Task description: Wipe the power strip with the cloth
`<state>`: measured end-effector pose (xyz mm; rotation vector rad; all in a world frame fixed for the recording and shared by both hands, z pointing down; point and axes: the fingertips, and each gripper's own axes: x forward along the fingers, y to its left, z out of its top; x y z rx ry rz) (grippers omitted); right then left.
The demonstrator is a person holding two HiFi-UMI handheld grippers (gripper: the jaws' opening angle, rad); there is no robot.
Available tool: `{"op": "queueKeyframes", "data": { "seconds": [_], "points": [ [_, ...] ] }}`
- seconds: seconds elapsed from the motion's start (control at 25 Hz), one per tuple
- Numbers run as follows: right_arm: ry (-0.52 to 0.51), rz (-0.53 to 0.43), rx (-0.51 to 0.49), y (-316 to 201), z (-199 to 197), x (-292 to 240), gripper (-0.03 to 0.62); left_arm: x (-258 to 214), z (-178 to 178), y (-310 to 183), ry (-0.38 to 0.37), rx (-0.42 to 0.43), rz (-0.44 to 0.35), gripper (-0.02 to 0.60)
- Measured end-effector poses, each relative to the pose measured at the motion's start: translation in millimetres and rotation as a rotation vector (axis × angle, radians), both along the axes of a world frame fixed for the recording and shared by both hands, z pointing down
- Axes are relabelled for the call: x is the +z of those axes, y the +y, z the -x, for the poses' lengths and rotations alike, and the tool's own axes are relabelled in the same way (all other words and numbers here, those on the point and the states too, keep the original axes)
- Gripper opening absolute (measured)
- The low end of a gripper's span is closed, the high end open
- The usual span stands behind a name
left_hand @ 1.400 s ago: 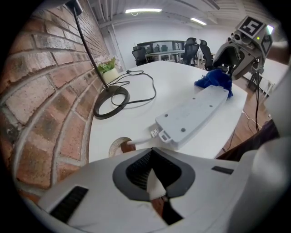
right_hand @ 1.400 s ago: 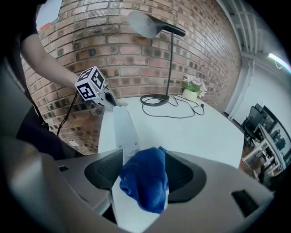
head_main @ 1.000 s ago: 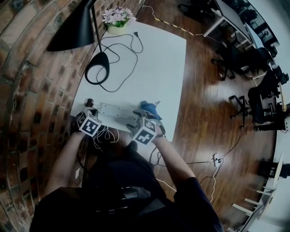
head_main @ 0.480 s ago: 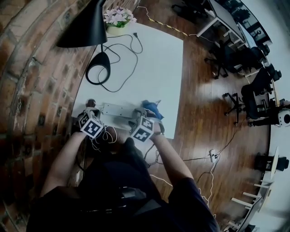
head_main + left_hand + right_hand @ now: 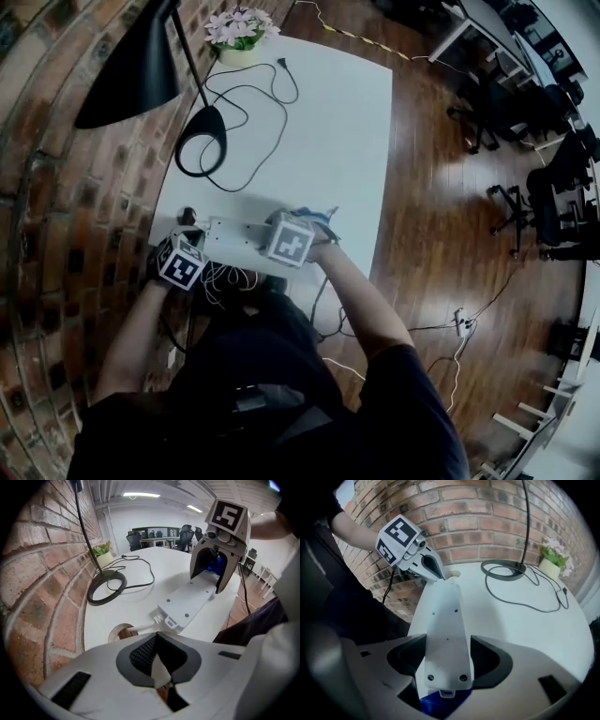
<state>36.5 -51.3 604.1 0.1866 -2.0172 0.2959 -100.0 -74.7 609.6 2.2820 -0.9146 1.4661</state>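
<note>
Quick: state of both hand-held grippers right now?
Left hand-held gripper: closed, at the cord end of the power strip; nothing clearly held.
Right hand-held gripper: jaws wide, gripping the power strip by its sides; blue cloth behind it.

Cool, even light falls on the white table point(image 5: 319, 122), the brightest surface in the head view. In the left gripper view, ceiling strip lights point(image 5: 140, 495) glow far beyond the table. A soft grey shadow lies on the table just beyond the power strip point(image 5: 230, 234). Fisheye bending curves the brick wall point(image 5: 56, 187) left of the table. Both gripper views fall to black at their corners. Closest to the right gripper's lens, the power strip's end goes soft and dim.
</note>
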Motion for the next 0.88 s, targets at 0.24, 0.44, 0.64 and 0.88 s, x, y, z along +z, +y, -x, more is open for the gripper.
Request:
{"op": "queueKeyframes", "data": {
  "seconds": [0.24,0.44,0.64,0.88],
  "points": [
    [0.02,-0.111,-0.122,2,4,8,0.273,-5,-3,-4,0.006,-0.071,-0.017,0.012],
    [-0.068,-0.088,-0.018,3,6,-7,0.272,-8,-3,-2,0.046,-0.134,-0.001,0.011],
    [-0.205,0.19,0.132,2,12,-26,0.272,-38,1,-10,0.051,-0.089,-0.128,0.011],
    [-0.167,0.196,0.109,-1,9,-20,0.272,-46,-34,10,-0.048,0.276,-0.168,0.231]
  ]
}}
